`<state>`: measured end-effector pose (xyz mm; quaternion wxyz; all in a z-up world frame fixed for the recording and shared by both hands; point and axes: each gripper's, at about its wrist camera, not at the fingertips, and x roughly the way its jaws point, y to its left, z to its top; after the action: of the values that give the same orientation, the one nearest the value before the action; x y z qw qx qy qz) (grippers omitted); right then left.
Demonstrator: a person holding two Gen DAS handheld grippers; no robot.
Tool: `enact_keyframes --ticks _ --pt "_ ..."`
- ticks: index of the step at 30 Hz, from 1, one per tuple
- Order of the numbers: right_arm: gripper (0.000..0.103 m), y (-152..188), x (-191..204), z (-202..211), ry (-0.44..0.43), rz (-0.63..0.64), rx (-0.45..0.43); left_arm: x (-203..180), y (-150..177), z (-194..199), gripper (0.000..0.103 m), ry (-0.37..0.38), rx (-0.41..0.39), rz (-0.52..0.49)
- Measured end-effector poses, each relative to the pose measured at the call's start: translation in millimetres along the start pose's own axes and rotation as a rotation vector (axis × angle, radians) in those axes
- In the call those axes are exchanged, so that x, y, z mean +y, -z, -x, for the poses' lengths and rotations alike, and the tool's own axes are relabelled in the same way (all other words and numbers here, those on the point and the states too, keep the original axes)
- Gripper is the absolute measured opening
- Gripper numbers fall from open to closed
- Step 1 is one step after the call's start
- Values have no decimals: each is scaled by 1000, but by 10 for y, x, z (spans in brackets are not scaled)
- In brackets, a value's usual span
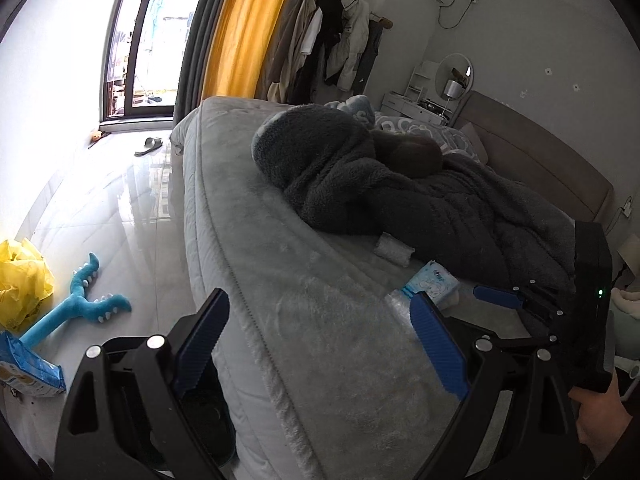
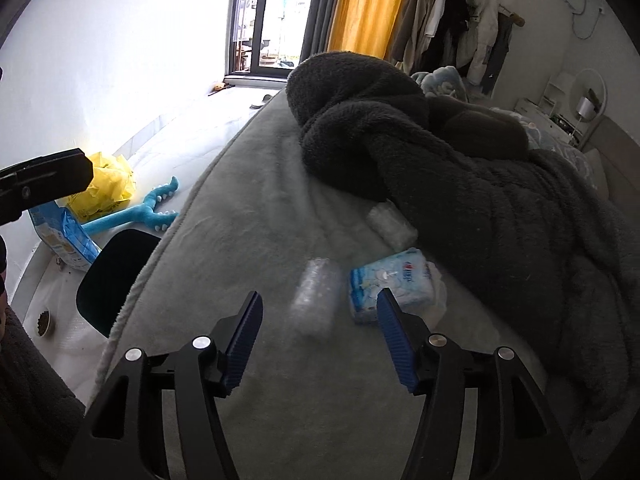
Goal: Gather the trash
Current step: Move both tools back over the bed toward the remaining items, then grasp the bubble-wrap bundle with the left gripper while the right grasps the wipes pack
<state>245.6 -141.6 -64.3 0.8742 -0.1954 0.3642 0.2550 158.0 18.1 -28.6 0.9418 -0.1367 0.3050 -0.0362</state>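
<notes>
the right claw (image 2: 320, 340) is spread wide and empty over the bed (image 2: 248, 184), lined up on a clear wrapper (image 2: 314, 300) just ahead. the left claw (image 1: 320, 344) is also released, at the bed's edge. risk: the crinkly wrapper could slide on the fleece, or the right finger could snag the tissue pack (image 2: 390, 286) just beside it. a second wrapper (image 2: 390, 224) lies against the blanket (image 2: 500, 200), easy to miss.

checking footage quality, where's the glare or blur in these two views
Left wrist view: window blown out, glare streaking the glossy floor, bed things sharp. Right wrist view: white wall overexposed, clear plastic roll smeared by blur; fisheye bends both.
</notes>
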Motion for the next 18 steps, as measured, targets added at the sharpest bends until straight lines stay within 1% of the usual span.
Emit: enact_keyframes --ticks 1,3,5,11,14,18 --pt "70 16 -58 2 -9 -5 -5 -24 4 -30 93 1 5 -3" --pt "71 58 -159 5 -23 -7 -8 -79 11 -108 93 11 19 0" --pt "72 91 -215 1 -16 18 -9 -137 29 -199 93 25 31 5" --pt "72 180 -379 -81 5 122 -23 -298 53 -424 93 79 85 23" --pt "79 233 -422 -102 28 179 -54 -364 109 -571 93 108 125 36" --pt "82 328 -431 -181 69 285 -97 -436 197 -747 93 120 174 47"
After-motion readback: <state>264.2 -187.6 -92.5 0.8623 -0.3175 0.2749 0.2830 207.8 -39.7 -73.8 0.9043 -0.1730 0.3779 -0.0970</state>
